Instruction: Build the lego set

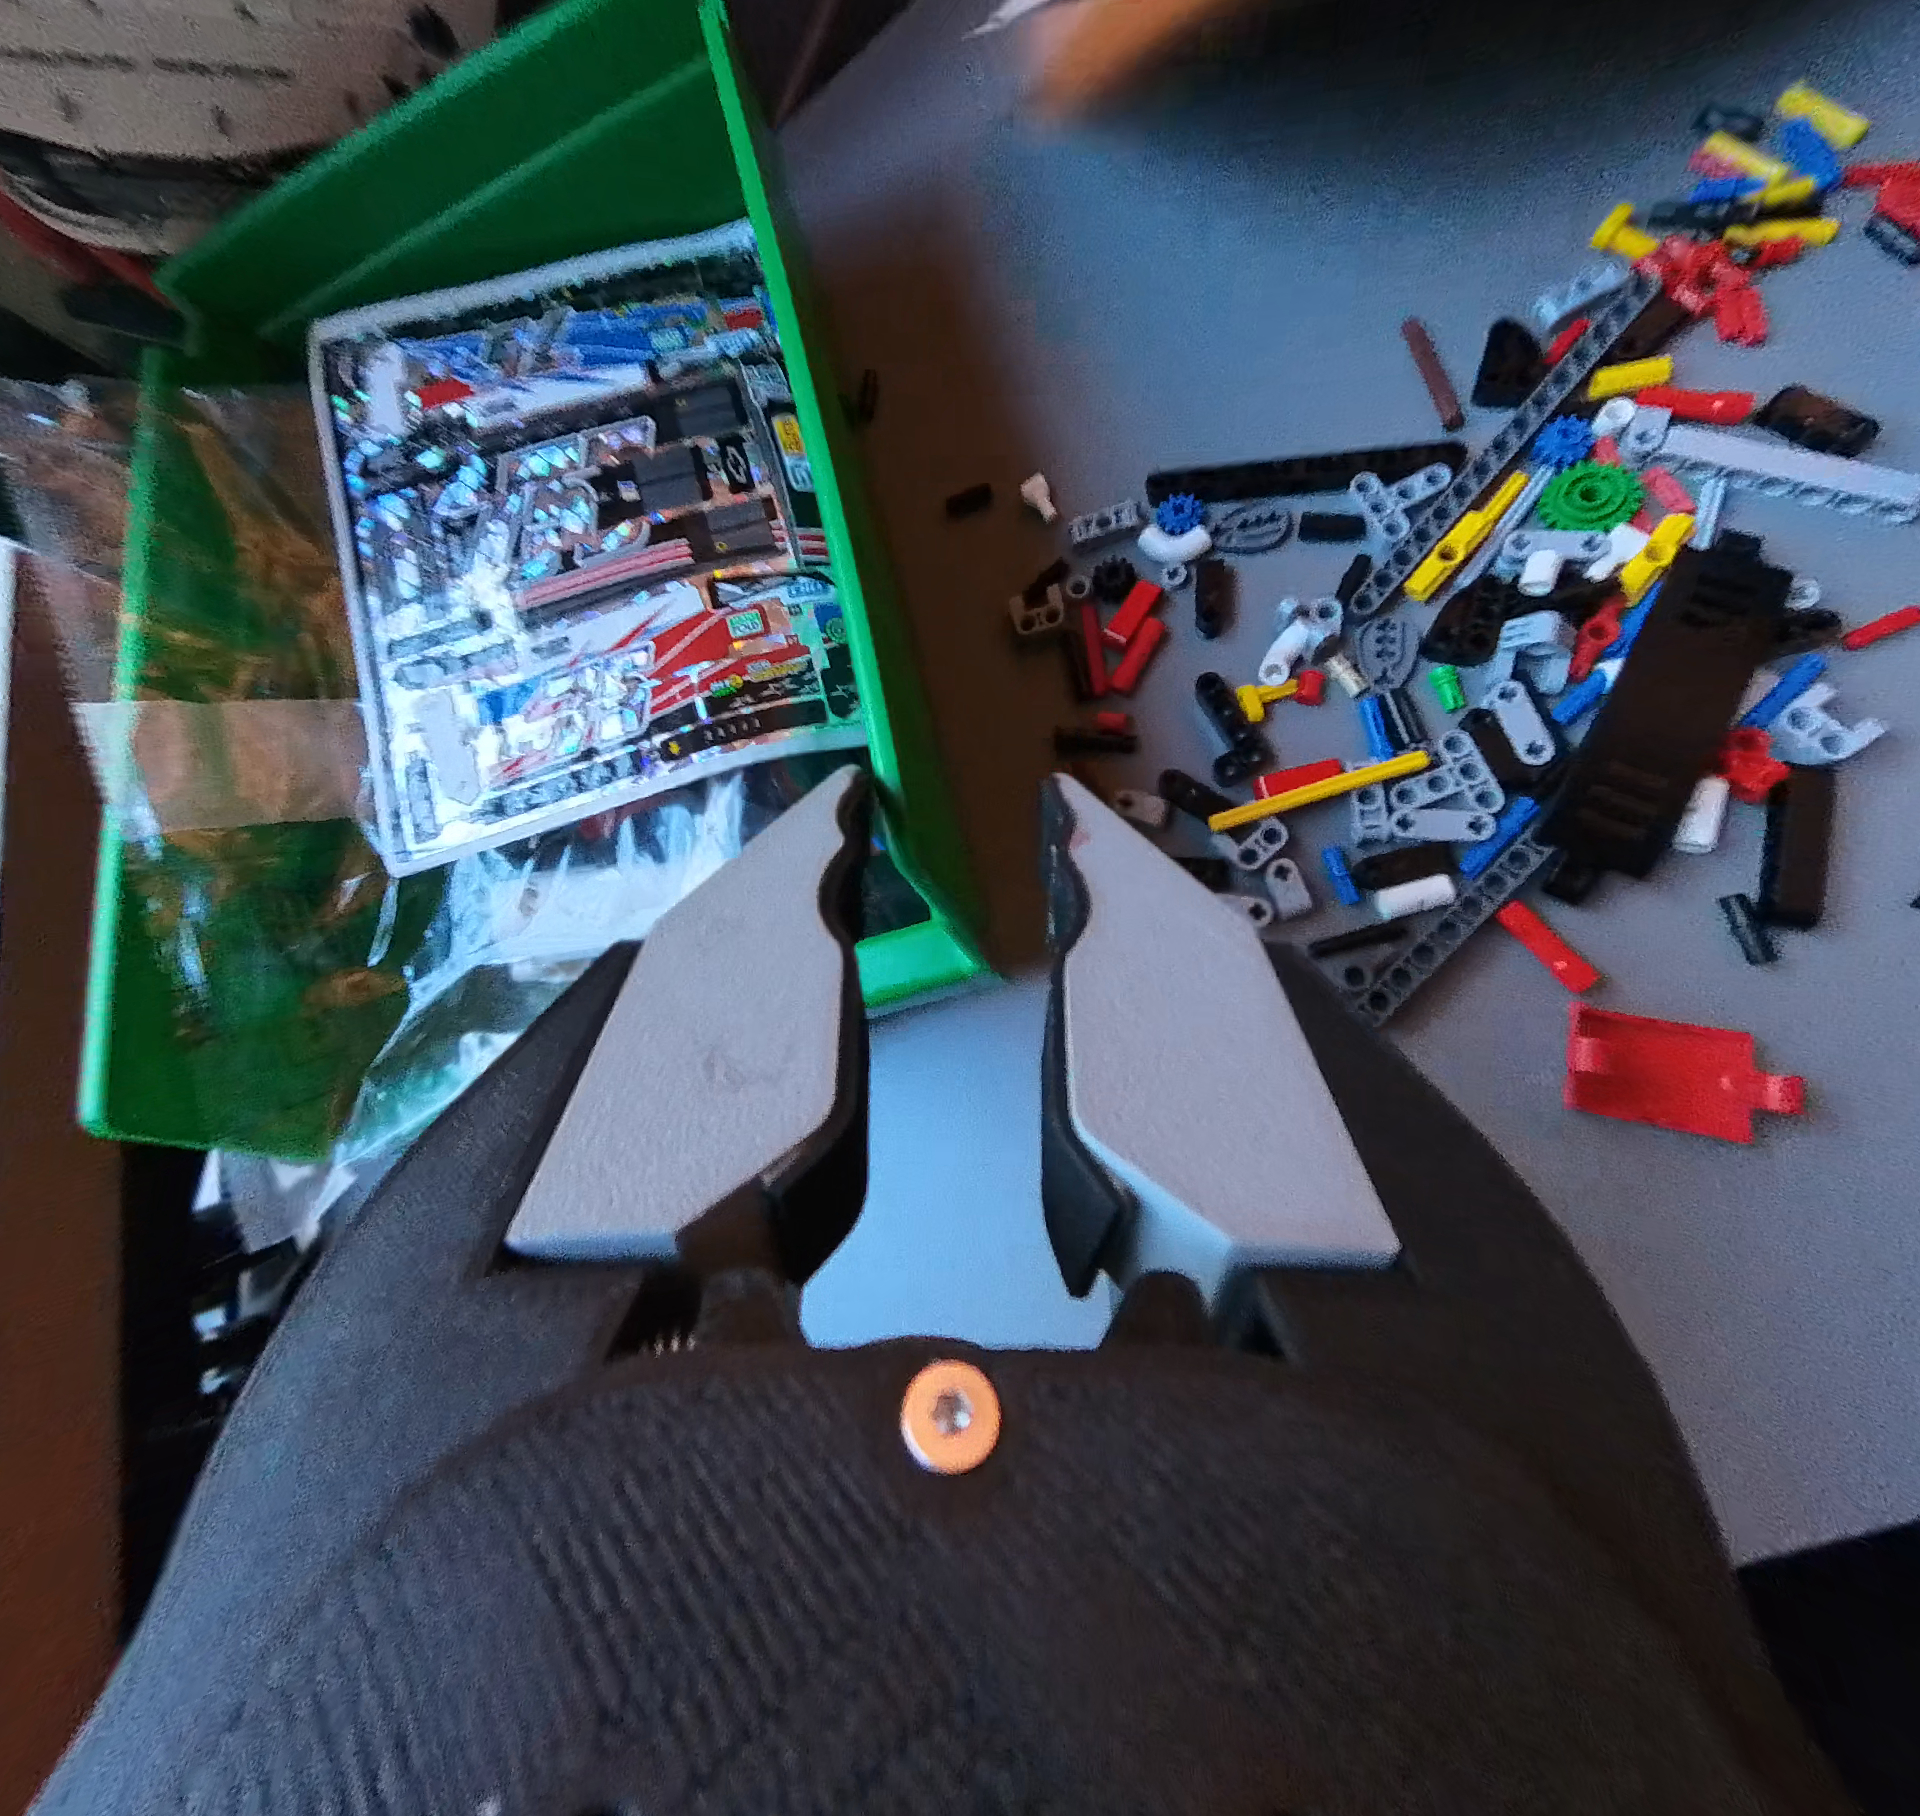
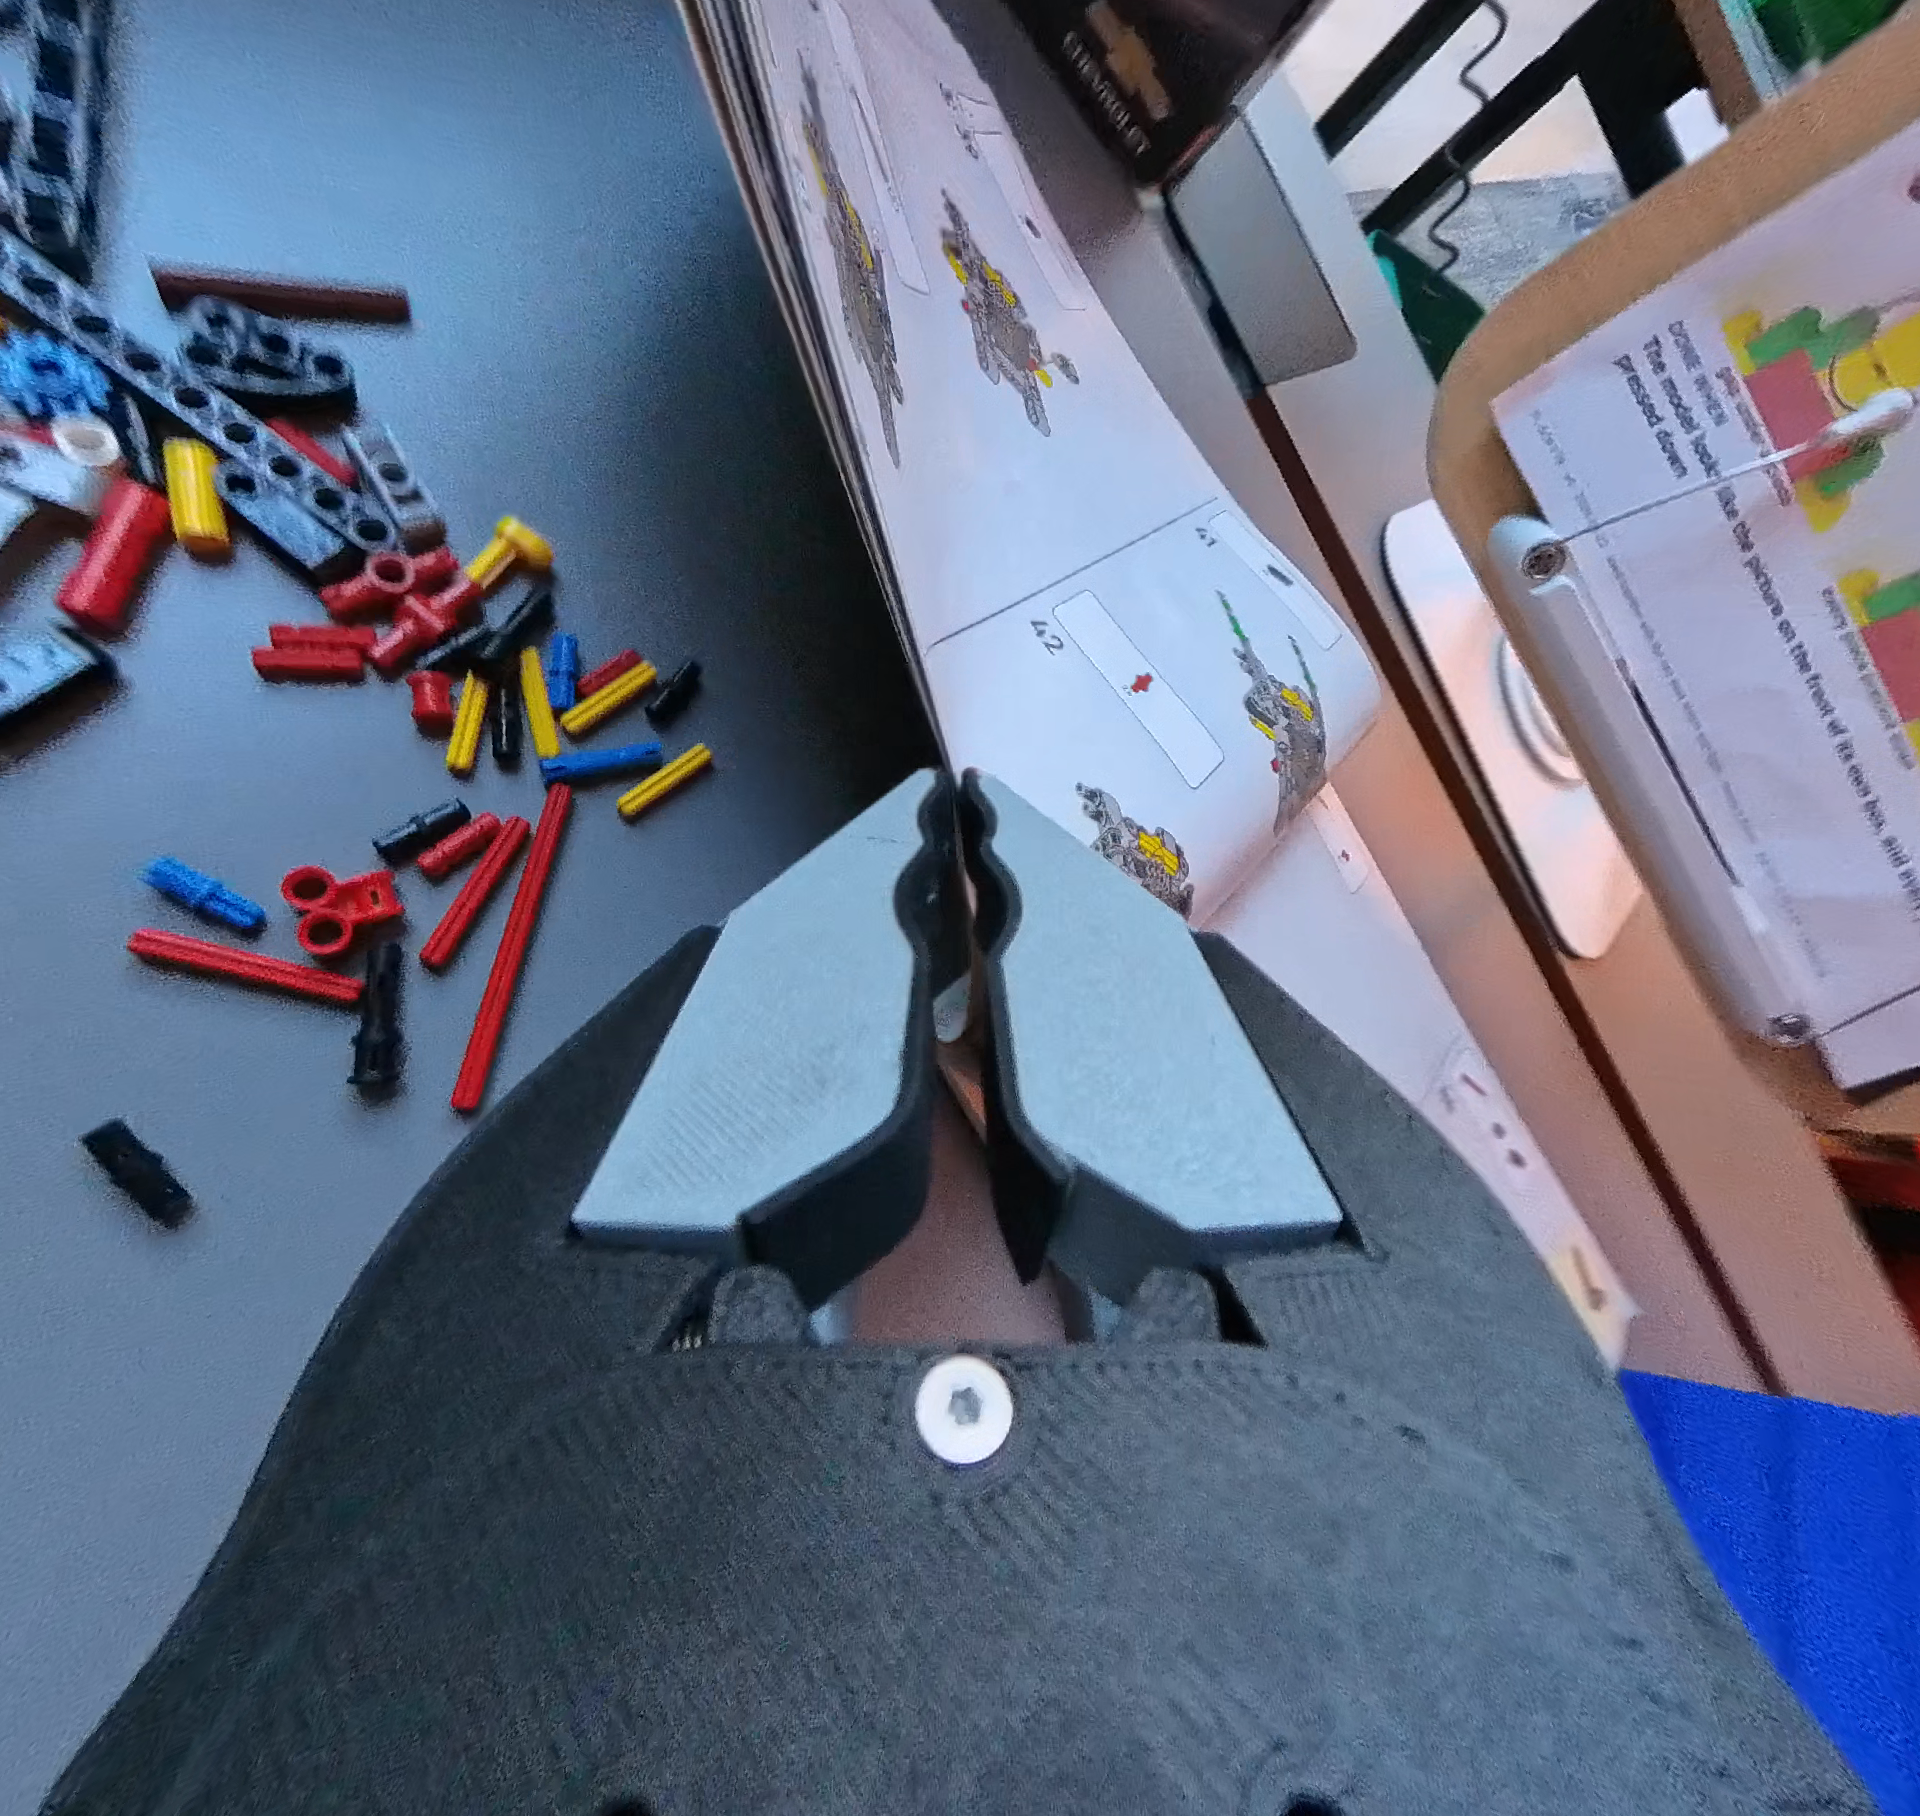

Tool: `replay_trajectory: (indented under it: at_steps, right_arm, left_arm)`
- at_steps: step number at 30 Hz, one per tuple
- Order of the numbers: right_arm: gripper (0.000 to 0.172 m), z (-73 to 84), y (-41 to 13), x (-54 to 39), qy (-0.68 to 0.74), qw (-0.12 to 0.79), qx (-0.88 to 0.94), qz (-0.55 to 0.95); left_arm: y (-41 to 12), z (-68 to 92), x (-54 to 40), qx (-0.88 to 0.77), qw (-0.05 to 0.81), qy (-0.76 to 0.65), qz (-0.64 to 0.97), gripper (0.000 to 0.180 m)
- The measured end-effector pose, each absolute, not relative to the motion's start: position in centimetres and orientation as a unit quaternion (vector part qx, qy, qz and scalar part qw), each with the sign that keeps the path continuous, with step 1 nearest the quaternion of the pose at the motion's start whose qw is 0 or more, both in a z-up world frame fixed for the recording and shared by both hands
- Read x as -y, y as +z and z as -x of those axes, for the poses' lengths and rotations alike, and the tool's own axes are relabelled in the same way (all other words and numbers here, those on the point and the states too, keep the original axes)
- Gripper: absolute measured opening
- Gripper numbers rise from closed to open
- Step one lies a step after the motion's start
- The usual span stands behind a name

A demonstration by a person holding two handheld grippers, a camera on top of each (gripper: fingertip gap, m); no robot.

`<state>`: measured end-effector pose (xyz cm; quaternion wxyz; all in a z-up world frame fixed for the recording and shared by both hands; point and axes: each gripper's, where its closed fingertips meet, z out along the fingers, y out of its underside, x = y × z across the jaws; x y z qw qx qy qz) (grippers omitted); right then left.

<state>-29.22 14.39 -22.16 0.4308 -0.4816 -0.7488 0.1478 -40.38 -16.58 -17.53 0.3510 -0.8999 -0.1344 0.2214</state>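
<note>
Green box (image 1: 582,135) sits ahead-left of the left tongs (image 1: 951,810), fingers spread, gripping nothing, box wall between the tips. Right tongs (image 2: 956,800) are clamped on the instruction booklet (image 2: 1039,519), pages rising ahead; loose bricks (image 2: 416,686) scatter to their left.

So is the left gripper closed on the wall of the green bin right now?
No. The left gripper stands open, its pads clear of the green bin wall that rises between the fingertips.

Bare table (image 1: 1195,239) lies between the green bin wall (image 1: 800,478) and scattered bricks (image 1: 1455,623); passage rightward is obstructed.
</note>
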Motion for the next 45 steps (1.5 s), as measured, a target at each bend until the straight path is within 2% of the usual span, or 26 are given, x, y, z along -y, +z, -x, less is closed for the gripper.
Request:
replay_trajectory:
  at_steps: [3,6,13,19,25,27,31,33,34,45]
  right_arm:
    - [0.000,29.1,-20.8,-15.0,0.193,0.433,0.721,0.505]
    - [0.000,28.8,-19.5,-15.6,0.210,0.446,0.704,0.512]
    - [0.000,28.3,-17.3,-16.8,0.249,0.467,0.668,0.523]
    - [0.000,27.4,-15.6,-18.1,0.275,0.486,0.630,0.539]
    - [0.000,26.6,-14.3,-19.3,0.292,0.497,0.604,0.550]
    - [0.000,26.4,-14.3,-19.6,0.295,0.497,0.601,0.553]
    - [0.000,26.2,-14.1,-20.0,0.295,0.499,0.595,0.557]
    - [0.000,26.1,-14.0,-20.2,0.296,0.500,0.592,0.558]
    - [0.000,26.1,-13.9,-20.3,0.297,0.501,0.591,0.558]
    - [0.000,26.6,-14.9,-19.9,0.282,0.498,0.606,0.552]
  left_arm:
    - [-15.0,38.8,15.8,0.123,0.387,0.243,0.881,0.033]
    - [-14.6,35.4,13.0,0.087,0.417,0.199,0.883,0.033]
    - [-17.9,29.8,-0.8,-0.022,0.443,0.066,0.894,0.026]
    - [-22.6,32.7,-13.4,-0.002,0.421,0.035,0.906,0.039]
    - [-24.6,34.1,-20.6,0.000,0.402,-0.002,0.916,0.033]
    - [-25.4,34.3,-21.6,-0.002,0.381,-0.015,0.924,0.024]
    - [-26.6,34.0,-22.3,-0.010,0.343,-0.039,0.939,0.020]
    - [-27.2,33.4,-22.2,-0.012,0.331,-0.056,0.942,0.004]
    - [-27.3,33.4,-22.1,-0.015,0.333,-0.051,0.941,0.002]
    - [-27.1,27.2,-14.7,-0.057,0.278,-0.127,0.950,0.002]
